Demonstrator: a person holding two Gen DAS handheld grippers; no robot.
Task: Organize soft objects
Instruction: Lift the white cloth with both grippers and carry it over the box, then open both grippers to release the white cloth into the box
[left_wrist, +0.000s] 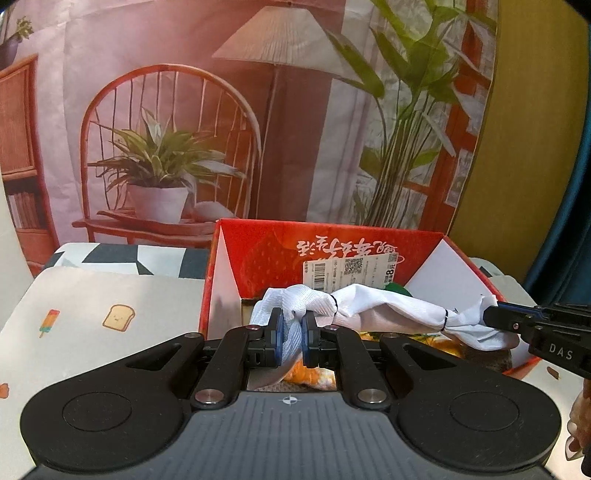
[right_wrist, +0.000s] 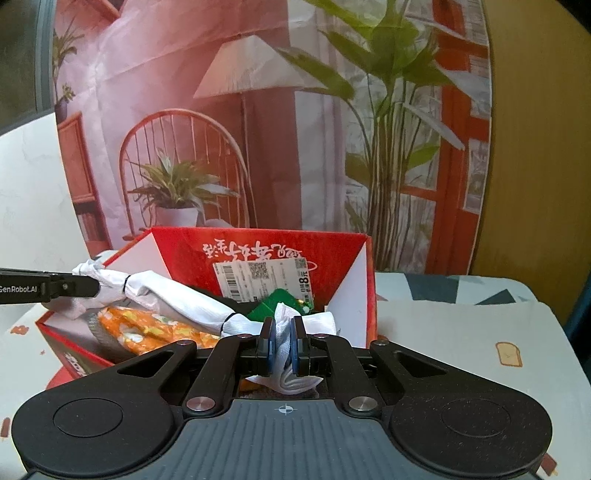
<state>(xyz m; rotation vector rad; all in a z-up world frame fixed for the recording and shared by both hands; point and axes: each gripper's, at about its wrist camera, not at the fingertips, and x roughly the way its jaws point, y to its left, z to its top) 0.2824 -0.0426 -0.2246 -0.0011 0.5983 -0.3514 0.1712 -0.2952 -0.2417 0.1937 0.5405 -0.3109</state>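
The white cloth bundle (left_wrist: 369, 302), tied at intervals with black bands, hung stretched between both hands above the open red box (left_wrist: 258, 251). The left gripper (left_wrist: 291, 332) had its fingers clamped on one end, the right gripper (right_wrist: 283, 341) clamped on the other. Its long axis ran across the box's mouth, over the orange cloth (right_wrist: 147, 325) inside, so lowering likely suited both hands equally.
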